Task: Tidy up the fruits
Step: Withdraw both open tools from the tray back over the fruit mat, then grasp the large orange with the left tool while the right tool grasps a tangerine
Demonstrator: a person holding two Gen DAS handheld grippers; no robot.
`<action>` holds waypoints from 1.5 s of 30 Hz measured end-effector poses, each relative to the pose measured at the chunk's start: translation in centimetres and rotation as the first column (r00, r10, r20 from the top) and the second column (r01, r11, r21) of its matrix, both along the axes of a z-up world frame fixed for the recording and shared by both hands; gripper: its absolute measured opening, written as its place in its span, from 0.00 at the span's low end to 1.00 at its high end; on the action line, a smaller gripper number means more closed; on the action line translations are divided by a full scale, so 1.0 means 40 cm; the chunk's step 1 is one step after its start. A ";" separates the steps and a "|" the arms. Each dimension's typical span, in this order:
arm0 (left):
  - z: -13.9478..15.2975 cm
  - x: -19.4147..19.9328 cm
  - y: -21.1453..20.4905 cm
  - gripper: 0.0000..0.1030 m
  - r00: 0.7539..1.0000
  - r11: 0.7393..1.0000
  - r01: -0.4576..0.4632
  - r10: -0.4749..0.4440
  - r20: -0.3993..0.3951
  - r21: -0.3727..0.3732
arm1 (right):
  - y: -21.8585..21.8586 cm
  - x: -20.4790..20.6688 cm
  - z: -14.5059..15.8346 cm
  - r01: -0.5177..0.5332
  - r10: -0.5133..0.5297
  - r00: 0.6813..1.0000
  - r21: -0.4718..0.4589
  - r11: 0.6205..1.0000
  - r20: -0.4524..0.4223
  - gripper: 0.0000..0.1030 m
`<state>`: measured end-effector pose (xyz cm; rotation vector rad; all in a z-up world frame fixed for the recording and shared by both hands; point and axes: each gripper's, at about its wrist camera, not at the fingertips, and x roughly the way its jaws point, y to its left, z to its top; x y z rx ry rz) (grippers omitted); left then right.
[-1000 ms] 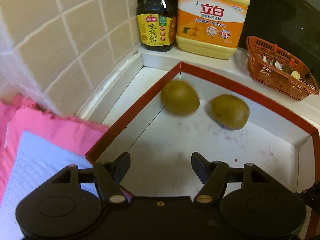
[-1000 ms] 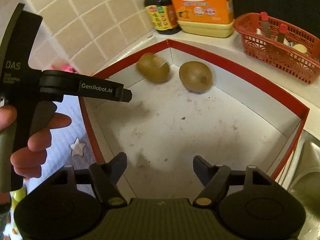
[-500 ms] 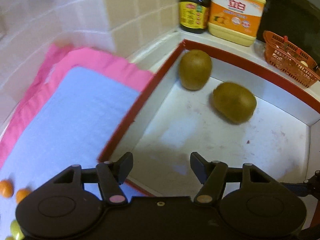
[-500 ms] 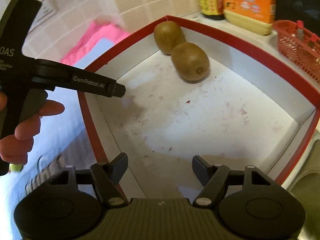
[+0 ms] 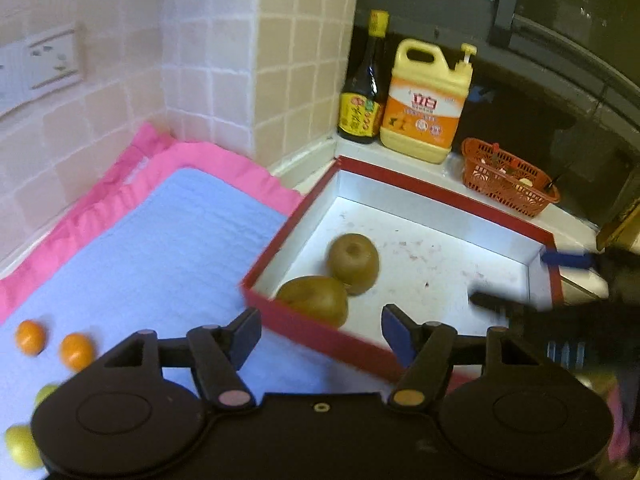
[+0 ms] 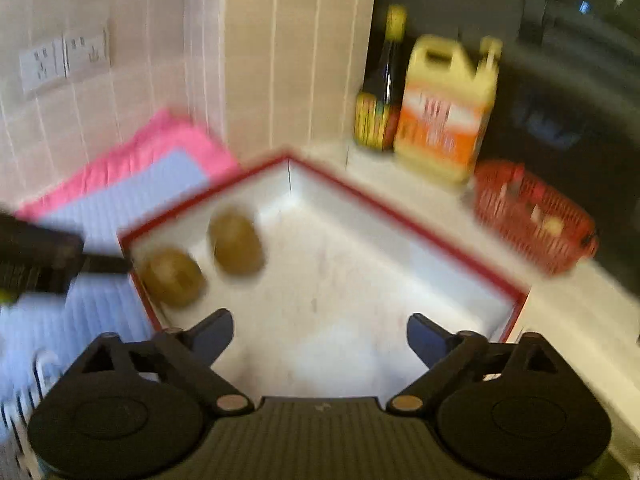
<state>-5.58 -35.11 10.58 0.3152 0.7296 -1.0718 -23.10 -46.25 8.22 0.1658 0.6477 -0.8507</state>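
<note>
Two brown kiwis [image 5: 354, 262] [image 5: 316, 298] lie close together in the near left corner of a red-rimmed white box [image 5: 440, 190]. They also show, blurred, in the right wrist view [image 6: 236, 244] [image 6: 172, 278]. My left gripper [image 5: 320, 334] is open and empty, above the box's near rim. My right gripper [image 6: 320, 334] is open and empty over the box floor [image 6: 360, 280]. Two small oranges [image 5: 30, 336] [image 5: 76, 350] and yellow-green fruits [image 5: 20, 444] lie on the blue mat [image 5: 160, 260] at the left.
A dark sauce bottle [image 5: 362, 96], a yellow detergent jug [image 5: 426, 104] and an orange-red basket [image 5: 506, 176] stand on the ledge behind the box. A tiled wall [image 5: 200, 60] rises behind the mat, which has a pink border [image 5: 208, 156]. The right gripper shows at the right edge of the left wrist view [image 5: 560, 320].
Both grippers have pulled back and up from the box. The view has widened. The kiwis now sit in the near left corner of the box. Both grippers stay open.
</note>
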 end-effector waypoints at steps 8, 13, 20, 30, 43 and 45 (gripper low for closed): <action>0.039 0.075 0.356 0.78 0.978 0.978 -0.209 0.209 0.018 -0.012 | 0.140 0.127 0.097 -0.150 0.146 0.976 0.013 0.989 0.163 1.00; 0.017 0.143 0.605 0.78 0.906 0.905 -0.423 0.422 0.035 0.036 | 0.239 0.284 0.073 -0.268 0.255 0.955 0.068 0.961 0.152 1.00; -0.034 0.245 0.866 0.79 0.815 0.807 -0.579 0.575 0.064 0.114 | 0.273 0.504 0.008 -0.344 0.330 0.938 0.200 0.917 0.101 1.00; -0.139 0.384 0.876 0.79 0.861 0.865 -0.480 0.497 -0.109 0.149 | 0.233 0.727 -0.146 -0.266 0.272 0.961 0.400 0.877 0.041 0.90; -0.233 0.469 0.805 0.79 0.877 0.908 -0.380 0.414 -0.244 0.175 | 0.226 0.839 -0.252 -0.217 0.266 0.963 0.451 0.866 -0.047 0.83; -0.242 0.469 0.790 0.79 0.879 0.906 -0.379 0.416 -0.232 0.190 | 0.231 0.843 -0.253 -0.223 0.273 0.961 0.439 0.870 -0.053 0.82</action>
